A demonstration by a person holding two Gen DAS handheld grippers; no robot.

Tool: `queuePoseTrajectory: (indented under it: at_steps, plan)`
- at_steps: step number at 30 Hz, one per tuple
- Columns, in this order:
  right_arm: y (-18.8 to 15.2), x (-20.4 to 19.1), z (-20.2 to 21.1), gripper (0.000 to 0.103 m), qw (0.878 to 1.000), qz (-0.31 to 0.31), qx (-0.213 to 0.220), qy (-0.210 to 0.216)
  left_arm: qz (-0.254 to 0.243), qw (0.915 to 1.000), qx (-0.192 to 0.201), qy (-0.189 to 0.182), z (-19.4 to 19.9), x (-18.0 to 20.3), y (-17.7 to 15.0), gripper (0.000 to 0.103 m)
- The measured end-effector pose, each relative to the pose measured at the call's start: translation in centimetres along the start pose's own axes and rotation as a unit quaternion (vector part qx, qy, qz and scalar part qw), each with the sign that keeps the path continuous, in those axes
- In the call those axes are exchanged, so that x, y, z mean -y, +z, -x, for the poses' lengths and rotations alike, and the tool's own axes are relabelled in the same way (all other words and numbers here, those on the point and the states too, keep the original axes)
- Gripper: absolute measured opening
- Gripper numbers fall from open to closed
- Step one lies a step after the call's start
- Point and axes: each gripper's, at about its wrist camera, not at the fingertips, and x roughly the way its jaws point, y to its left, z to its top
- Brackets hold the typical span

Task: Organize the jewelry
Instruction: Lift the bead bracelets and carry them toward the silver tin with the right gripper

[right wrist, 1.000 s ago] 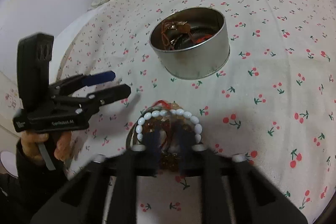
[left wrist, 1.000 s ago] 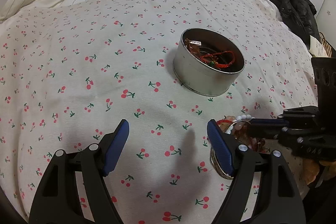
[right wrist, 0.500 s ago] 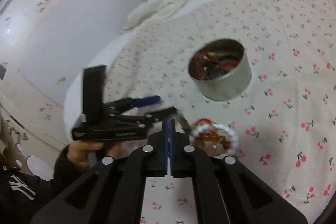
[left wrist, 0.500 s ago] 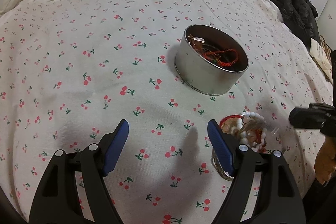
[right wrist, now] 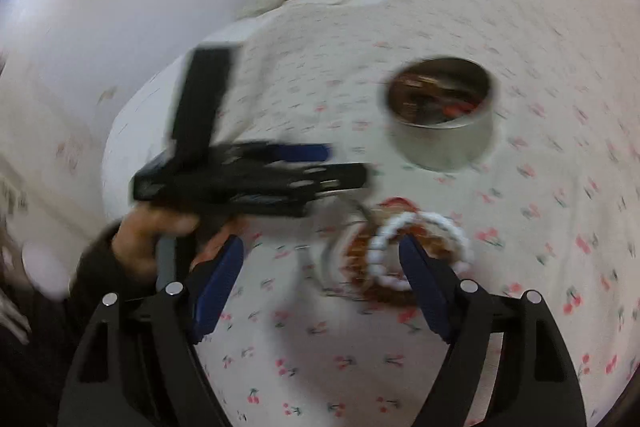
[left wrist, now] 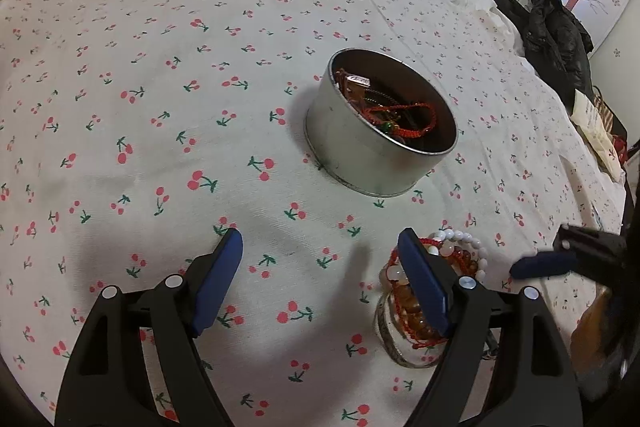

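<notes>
Beyond our right tongs [right wrist: 320, 281], opening with nothing between them, the bracelets [right wrist: 416, 251] lie heaped for pickup; our left tongs [left wrist: 320, 279] wait wide, tin [left wrist: 380, 131] ahead.

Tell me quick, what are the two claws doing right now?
Left claw: open, holding nothing.
Right claw: jaws opening wide, nothing between them; the bracelets lie on the bed just ahead.

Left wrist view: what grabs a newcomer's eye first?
The round metal tin standing mid-frame on the cherry-print bedspread, with red cord jewelry tangled inside. Next, the pile of bracelets, white and amber beads, near the bottom right, partly behind the left gripper's right finger. The left gripper hangs open with nothing between its fingers.
</notes>
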Motion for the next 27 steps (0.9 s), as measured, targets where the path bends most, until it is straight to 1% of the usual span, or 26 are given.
queuePoseTrajectory:
  at_steps: [1, 2, 3, 4, 5, 7, 9, 10, 12, 15, 16, 19, 21, 23, 25, 26, 27]
  plan:
    - [-0.1, -0.2, -0.4, 0.077, 1.0, 0.011, -0.002, -0.027, 0.0, 1.0, 0.001, -0.007, 0.0, 0.2, 0.0, 0.076]
    - [-0.3, -0.2, -0.8, 0.076, 0.999, 0.018, -0.005, -0.041, -0.001, 0.9999, 0.001, -0.011, 0.0, 0.3, 0.0, 0.076]
    - [-0.4, -0.1, -1.2, 0.064, 0.999, 0.02, -0.009, -0.046, -0.004, 0.9999, 0.002, -0.013, 0.0, 0.6, 0.1, 0.076]
    - [-0.7, 0.2, -1.8, 0.034, 0.999, 0.015, -0.026, -0.036, -0.006, 0.9999, 0.004, -0.013, 0.1, 0.7, 0.1, 0.076]
    - [-0.8, 0.4, -2.0, 0.022, 0.999, 0.013, -0.032, -0.034, -0.008, 0.9998, 0.005, -0.018, 0.1, 0.9, 0.1, 0.076]
    - [-1.0, 0.2, -2.2, 0.008, 0.999, 0.02, -0.032, -0.038, -0.005, 0.9997, 0.006, -0.024, 0.2, 0.8, 0.2, 0.076]
    - [-0.8, 0.2, -1.5, 0.006, 0.999, 0.017, -0.013, -0.04, -0.004, 0.9996, 0.005, -0.027, 0.2, 0.8, 0.2, 0.076]
    - [-0.7, 0.4, -1.0, 0.006, 0.999, 0.009, -0.003, -0.034, -0.004, 0.9997, 0.004, -0.024, 0.2, 0.7, 0.2, 0.076]
    - [-0.3, 1.4, 0.8, 0.006, 0.999, -0.019, 0.026, -0.008, 0.002, 0.9998, 0.004, -0.017, 0.3, 0.3, 0.2, 0.077]
    - [0.1, 2.6, 3.0, 0.006, 0.997, -0.049, 0.063, 0.013, 0.0, 1.0, 0.001, -0.009, 0.2, -0.2, 0.2, 0.077]
    - [0.4, 2.8, 3.2, 0.006, 0.996, -0.055, 0.071, 0.015, -0.007, 1.0, 0.0, -0.006, 0.0, 0.0, 0.2, 0.077]
    - [0.4, 4.1, 4.7, 0.006, 0.993, -0.075, 0.094, 0.011, -0.049, 0.9988, -0.003, -0.002, -0.6, 1.7, -0.2, 0.077]
    - [0.2, 5.0, 5.6, 0.006, 0.99, -0.092, 0.105, 0.014, -0.087, 0.9959, -0.002, 0.024, -1.1, 2.9, -0.6, 0.077]
    - [0.2, 5.4, 5.9, 0.006, 0.989, -0.099, 0.107, 0.001, -0.107, 0.9934, -0.005, 0.043, -1.7, 3.5, -0.9, 0.077]
    - [0.2, 6.0, 6.0, 0.006, 0.988, -0.108, 0.108, 0.0, -0.119, 0.9918, -0.003, 0.047, -1.9, 3.9, -1.0, 0.077]
    - [0.2, 6.1, 6.0, 0.006, 0.988, -0.11, 0.106, -0.003, -0.125, 0.9911, 0.0, 0.048, -1.8, 4.1, -1.1, 0.07]
    - [0.1, 6.1, 5.9, 0.006, 0.988, -0.112, 0.105, -0.007, -0.127, 0.9908, 0.002, 0.046, -1.7, 4.2, -1.1, 0.059]
